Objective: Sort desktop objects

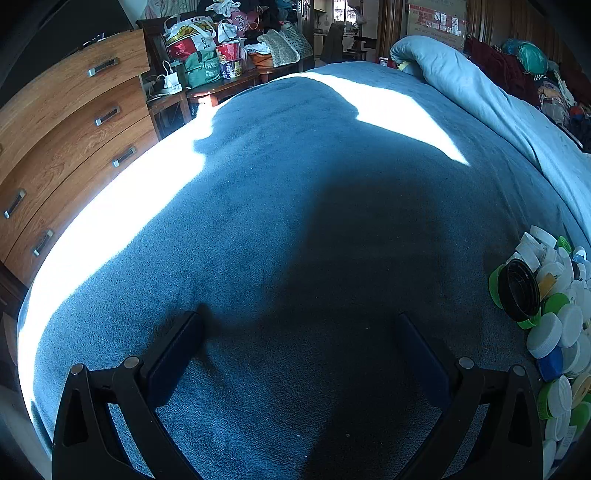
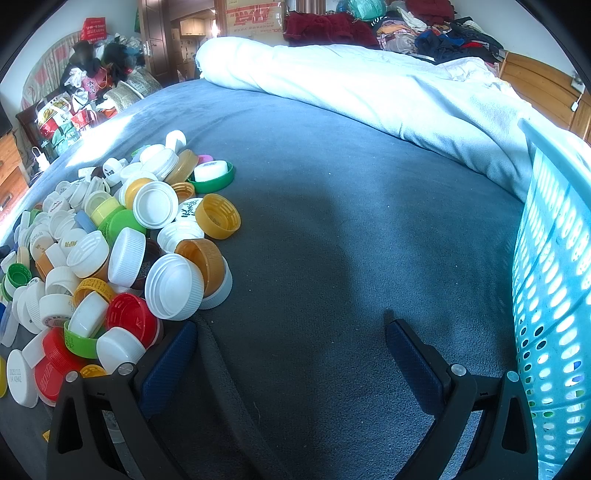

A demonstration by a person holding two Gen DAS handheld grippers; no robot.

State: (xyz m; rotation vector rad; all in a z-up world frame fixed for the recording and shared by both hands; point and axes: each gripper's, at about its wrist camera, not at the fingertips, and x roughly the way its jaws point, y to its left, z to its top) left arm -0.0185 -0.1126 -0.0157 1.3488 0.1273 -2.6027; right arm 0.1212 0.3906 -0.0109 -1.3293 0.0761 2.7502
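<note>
A heap of plastic bottle caps (image 2: 122, 251), white, yellow, green, red and amber, lies on a blue blanket in the left half of the right wrist view. The same heap of caps (image 1: 554, 317) shows at the right edge of the left wrist view, with a black lid (image 1: 519, 290) leaning on it. My right gripper (image 2: 291, 332) stands open over bare blanket, its left finger beside a red cap (image 2: 131, 319). A light blue perforated basket (image 2: 554, 280) stands just right of it. My left gripper (image 1: 301, 325) is open above bare blanket, left of the heap.
The blue blanket (image 1: 295, 206) covers a bed, with a pale rolled duvet (image 2: 369, 96) along its far side. A wooden chest of drawers (image 1: 70, 140) stands to the left of the bed. Cluttered bags (image 1: 207, 48) and clothes (image 2: 424, 29) fill the background.
</note>
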